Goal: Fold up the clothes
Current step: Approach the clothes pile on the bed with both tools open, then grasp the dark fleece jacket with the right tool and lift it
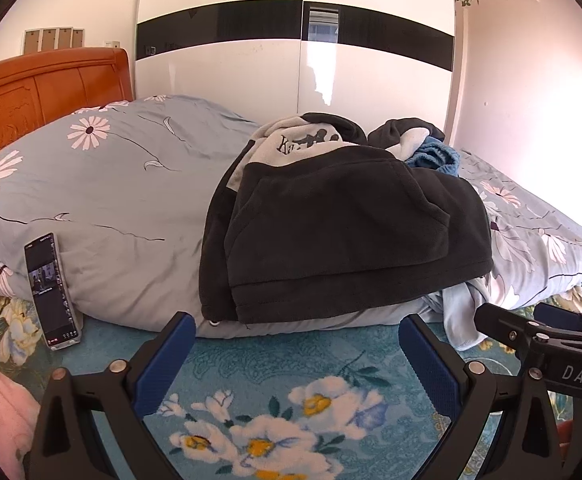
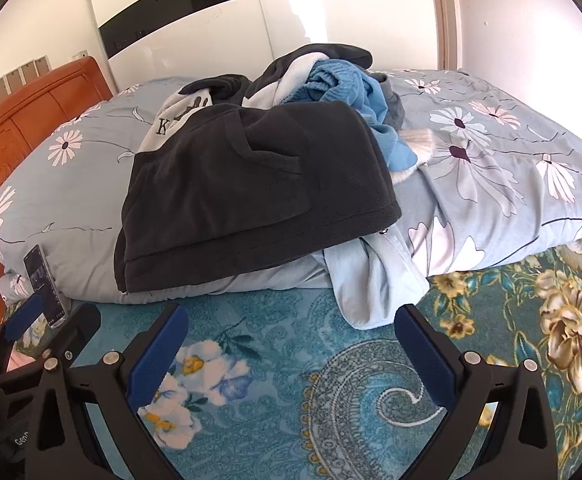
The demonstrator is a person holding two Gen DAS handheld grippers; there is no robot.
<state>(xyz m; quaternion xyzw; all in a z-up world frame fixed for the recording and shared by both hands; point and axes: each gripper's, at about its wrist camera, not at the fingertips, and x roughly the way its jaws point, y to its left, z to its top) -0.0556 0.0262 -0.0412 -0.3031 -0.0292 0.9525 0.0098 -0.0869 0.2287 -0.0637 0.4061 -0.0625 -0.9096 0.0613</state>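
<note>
Both grippers have their jaws spread wide and hold nothing. The left gripper hovers over the teal sheet, and so does the right gripper, just beside it; in the left view the right one shows at 4 o'clock, in the right view the left one shows at 8 o'clock. I judge they are kept low and open like this because no garment is chosen yet, so the folding is not begun

At 12 o'clock from each gripper lies the dark fleece, the top piece of the clothes pile. It rests on the folded duvet, and its hem hangs over the duvet's front edge, near the jaws, probably the easiest place to take it. Behind it, a blue garment is crumpled, and a light blue cloth hangs down onto the sheet at 1 o'clock in the right view

A phone leans on the duvet at 10 o'clock in the left view, its screen toward the grippers, away from the pile
</note>
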